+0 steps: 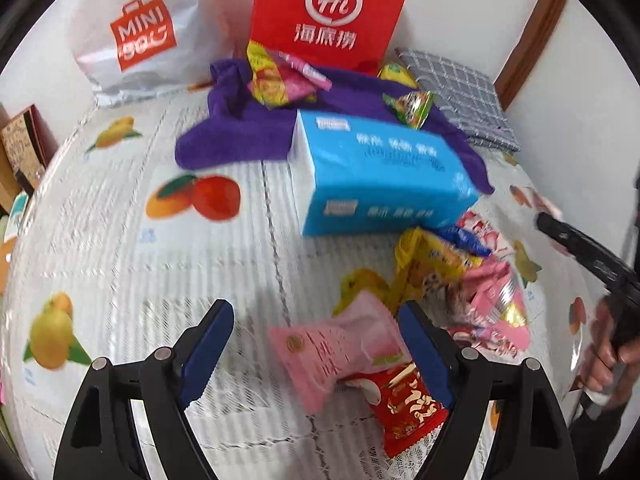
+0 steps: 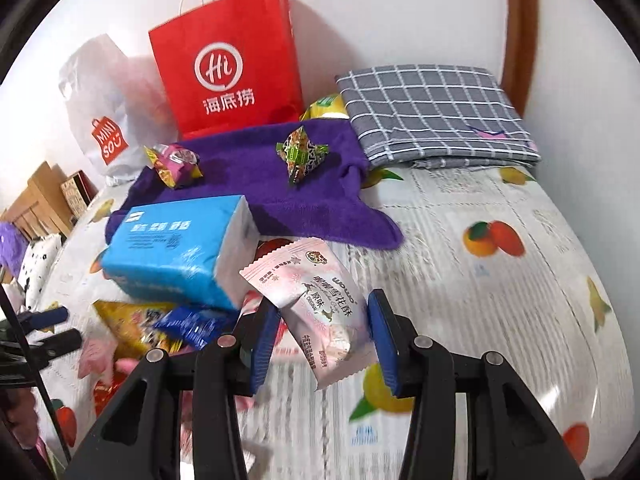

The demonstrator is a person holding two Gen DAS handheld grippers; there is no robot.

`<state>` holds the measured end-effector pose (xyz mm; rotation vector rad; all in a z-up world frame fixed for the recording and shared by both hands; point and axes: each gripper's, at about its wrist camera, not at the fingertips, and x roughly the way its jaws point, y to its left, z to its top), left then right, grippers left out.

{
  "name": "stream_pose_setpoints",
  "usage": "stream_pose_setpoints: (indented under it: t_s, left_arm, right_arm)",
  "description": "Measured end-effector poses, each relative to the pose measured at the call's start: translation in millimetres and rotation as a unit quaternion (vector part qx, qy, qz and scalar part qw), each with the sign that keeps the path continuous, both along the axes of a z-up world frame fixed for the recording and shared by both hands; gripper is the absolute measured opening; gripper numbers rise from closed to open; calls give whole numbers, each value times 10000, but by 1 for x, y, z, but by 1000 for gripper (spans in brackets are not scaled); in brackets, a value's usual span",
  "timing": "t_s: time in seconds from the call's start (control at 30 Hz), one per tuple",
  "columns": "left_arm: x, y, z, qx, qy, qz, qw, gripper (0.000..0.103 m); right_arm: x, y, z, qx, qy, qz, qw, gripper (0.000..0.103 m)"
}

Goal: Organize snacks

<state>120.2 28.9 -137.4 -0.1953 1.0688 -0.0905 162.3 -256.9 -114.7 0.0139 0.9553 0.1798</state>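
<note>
My left gripper [image 1: 316, 330] is open above a pink snack packet [image 1: 340, 348] lying over a red packet [image 1: 408, 404]. A heap of snacks [image 1: 460, 276] lies to its right, next to a blue tissue pack [image 1: 380, 176]. My right gripper [image 2: 324, 328] has a pale pink snack packet [image 2: 316, 304] between its blue pads; the jaws stand fairly wide and the packet hangs tilted, so the grip is unclear. A purple towel [image 2: 280, 188] carries a green packet [image 2: 302, 154] and a yellow-pink packet [image 2: 176, 164]. The right gripper's black frame shows in the left wrist view [image 1: 580, 252].
A red paper bag [image 2: 228, 68] and a white MINISO bag [image 2: 104, 120] stand against the wall. A folded grey checked cloth [image 2: 432, 112] lies at the back right. The fruit-print tablecloth [image 2: 500, 280] covers the table. Wooden boxes [image 2: 44, 200] stand at the left.
</note>
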Motion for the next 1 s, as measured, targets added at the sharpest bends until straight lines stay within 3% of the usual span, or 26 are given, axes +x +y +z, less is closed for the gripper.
stream_pose_setpoints:
  t_s: [0.17,0.33,0.47,0.53,0.7,0.8,1.0]
  left_arm:
    - [5,-10,-20,-56,205,31,9998,84]
    - [4,-27,-29,592,33,-133,9982,85]
    - [0,-31,-29,851,-83,-237,9961,83]
    - [-3,-28,-28,874,-142,-225,9958,74]
    - [-14,-15,-27,721,-318,-186,9967,69]
    - [-21,-8,-28,862,-452,-153,9951,69]
    - [-25,8,-28,607,-556,60,9966,68]
  right_arm:
    - [-23,-7,6,25,-47,-19,10000,44]
    - [-36,-12,8,111,-82,-79,9999,44]
    - [-41,-10,5,157,-112,-88,9998,44]
    - [-43,-8,3,124,-128,-49,9998,44]
    - [-45,-4,-11,59,-14,-34,10000,44]
    - [-46,-5,-22,69,100,-79,9999,44]
    - [-50,-10,-38,43,258,-238,9994,44]
